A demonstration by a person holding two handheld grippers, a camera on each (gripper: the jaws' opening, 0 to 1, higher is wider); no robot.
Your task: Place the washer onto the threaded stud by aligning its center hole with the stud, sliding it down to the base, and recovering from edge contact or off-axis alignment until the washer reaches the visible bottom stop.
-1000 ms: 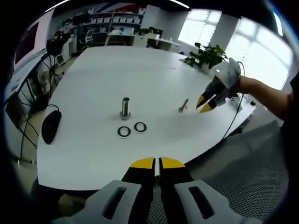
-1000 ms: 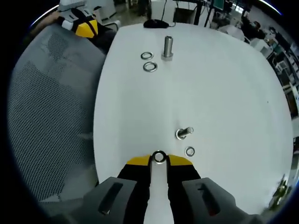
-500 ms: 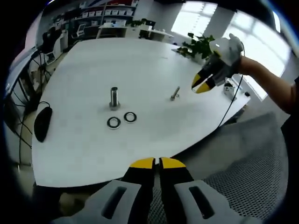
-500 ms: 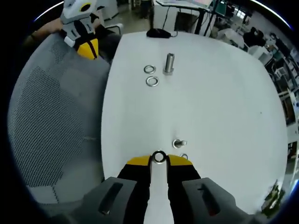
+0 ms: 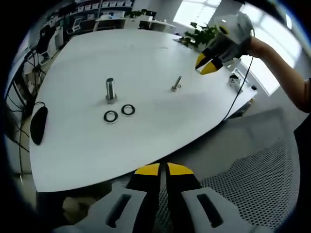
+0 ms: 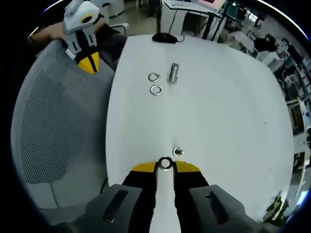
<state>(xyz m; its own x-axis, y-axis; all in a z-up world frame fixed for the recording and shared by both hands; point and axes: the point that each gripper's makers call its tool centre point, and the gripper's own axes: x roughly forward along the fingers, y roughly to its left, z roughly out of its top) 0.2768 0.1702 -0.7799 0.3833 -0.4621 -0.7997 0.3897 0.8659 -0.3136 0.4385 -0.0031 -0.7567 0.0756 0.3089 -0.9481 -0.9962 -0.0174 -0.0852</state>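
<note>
right gripper (image 6: 165,166) clamped on washer (image 6: 165,163) above threaded stud (image 6: 178,152), lining up hole | left gripper (image 5: 163,169) together, clear of worktop (image 5: 146,73)

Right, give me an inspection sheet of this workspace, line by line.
Surface: white table, mostly bare.
Job's things: washer pinched in the right claw, just short of the small threaded stud; the stud also shows at.
Clutter: large upright bolt with two loose washers beside it.
Claws: right shut on the washer; left claw shut, off the table edge.
Cables: computer mouse with its cord at the table edge.
Surroundings: grey mesh chair, potted plant, office desks behind.
</note>
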